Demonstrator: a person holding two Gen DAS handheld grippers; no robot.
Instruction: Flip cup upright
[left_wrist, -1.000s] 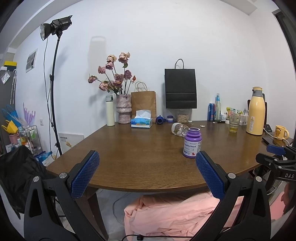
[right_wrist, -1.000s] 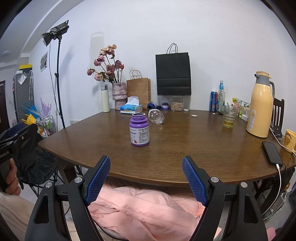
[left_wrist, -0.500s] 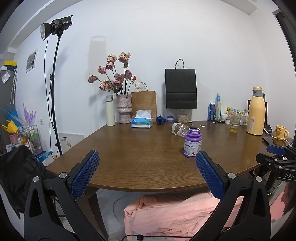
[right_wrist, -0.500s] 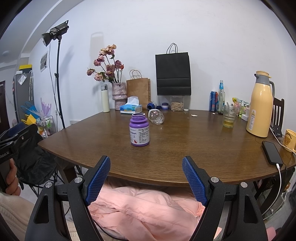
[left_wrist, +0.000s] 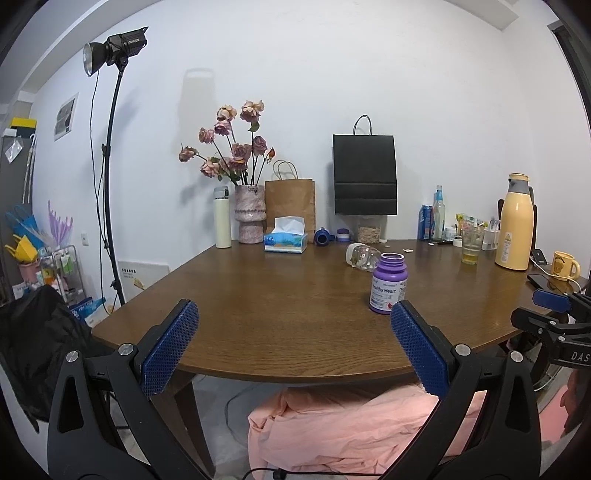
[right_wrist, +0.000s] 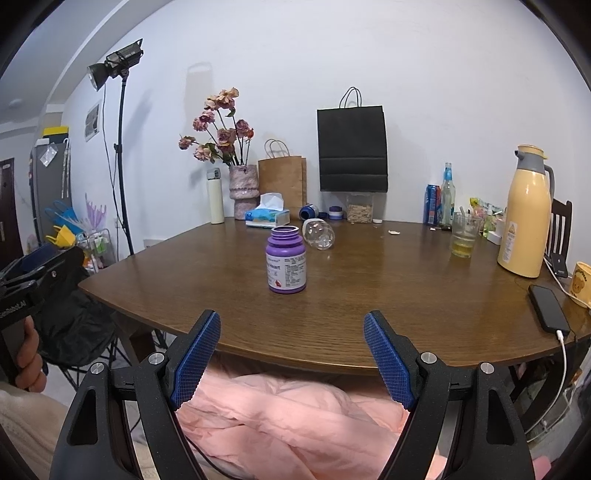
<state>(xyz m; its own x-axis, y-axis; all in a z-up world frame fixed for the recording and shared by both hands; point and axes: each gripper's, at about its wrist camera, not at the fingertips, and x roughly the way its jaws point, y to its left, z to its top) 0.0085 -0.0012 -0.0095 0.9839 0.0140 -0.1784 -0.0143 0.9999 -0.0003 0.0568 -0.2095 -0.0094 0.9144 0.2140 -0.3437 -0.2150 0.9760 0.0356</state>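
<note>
A clear plastic cup (left_wrist: 362, 256) lies on its side on the brown table (left_wrist: 280, 306), behind an open purple jar (left_wrist: 388, 283). In the right wrist view the cup (right_wrist: 318, 234) lies just right of and behind the jar (right_wrist: 286, 260). A small blue cup (left_wrist: 322, 236) also lies on its side near the back wall. My left gripper (left_wrist: 291, 343) is open and empty, held off the table's near edge. My right gripper (right_wrist: 291, 356) is open and empty, also in front of the near edge.
A tissue box (left_wrist: 285, 240), a vase of flowers (left_wrist: 250, 214), paper bags (left_wrist: 365, 173), a yellow thermos (right_wrist: 526, 229), a glass with liquid (right_wrist: 463, 240), a phone (right_wrist: 548, 308) and a yellow mug (left_wrist: 563, 266) stand around the table. A pink cloth (right_wrist: 288, 424) lies below the edge.
</note>
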